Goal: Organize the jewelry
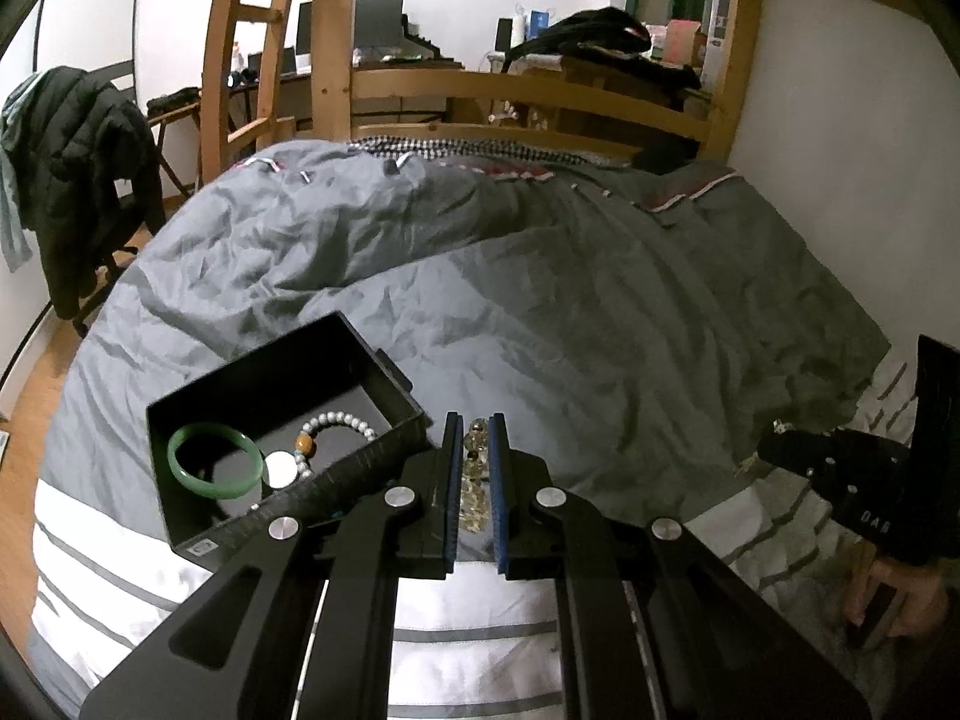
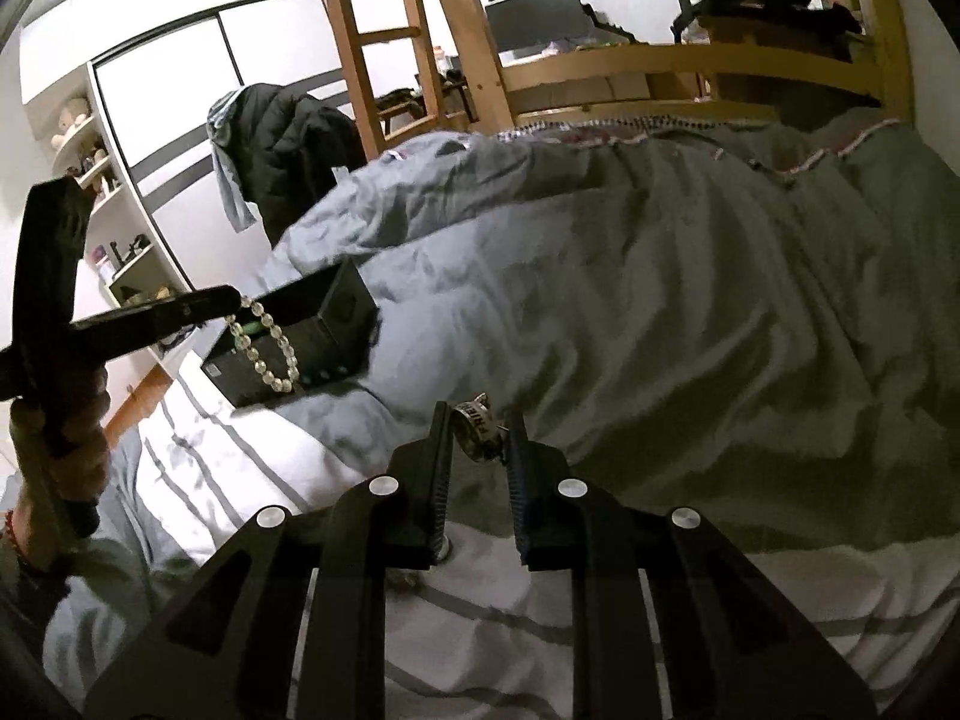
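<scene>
1. The left gripper [image 1: 474, 456] pinched a clear bead bracelet [image 2: 264, 348] just right of the black box [image 1: 384, 462], nearer it.
2. The right gripper [image 2: 480, 432] clamped a silver ring [image 2: 477, 429] above the bed [image 2: 660, 300], farther off.

Glossy green bangle [image 1: 216, 459], clear glassy beads [image 2: 267, 354], matt black box [image 1: 312, 474], wrinkled cloth duvet [image 1: 570, 312]

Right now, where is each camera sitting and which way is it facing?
Left wrist: on the left gripper, facing down the bed; its fingers pinch a clear bead bracelet beside the black box; the right gripper and hand show.
Right wrist: on the right gripper, fingers holding a silver ring; the left gripper and hand show.
Shared: box, bracelet, grey duvet.
</scene>
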